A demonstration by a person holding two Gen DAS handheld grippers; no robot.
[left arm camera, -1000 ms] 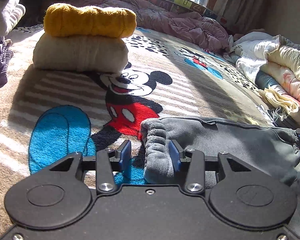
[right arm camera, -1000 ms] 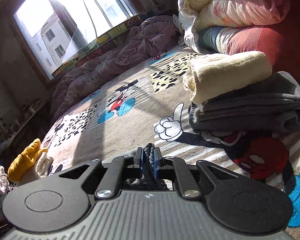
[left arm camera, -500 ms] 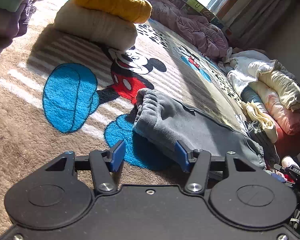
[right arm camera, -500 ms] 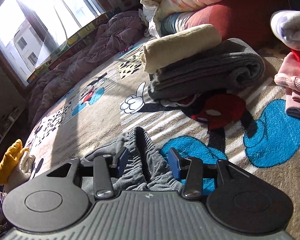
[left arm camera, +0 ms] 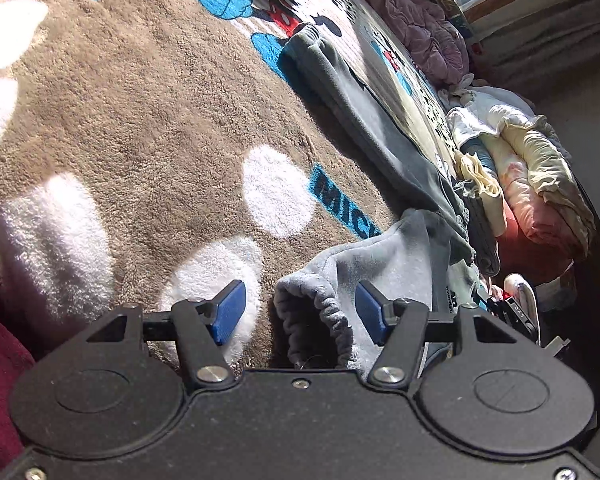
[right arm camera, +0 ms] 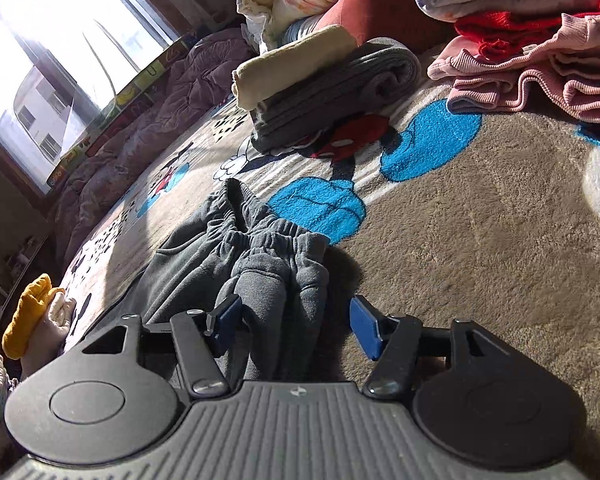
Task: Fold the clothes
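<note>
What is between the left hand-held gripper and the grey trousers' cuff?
Nothing visible. The cuff of the grey trousers already lies between the opening jaws of the left hand-held gripper, nearer the right pad, with only bare blanket beside it.

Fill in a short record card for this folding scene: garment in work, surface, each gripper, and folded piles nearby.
garment: grey fleece trousers, lying loose
surface: brown plush cartoon-print blanket
left gripper: jaws opening, an elastic cuff between them, not pinched
right gripper: jaws opening, grey fabric between them, not pinched
folded piles: cream roll on a dark grey knit; pink ribbed and red knits
</note>
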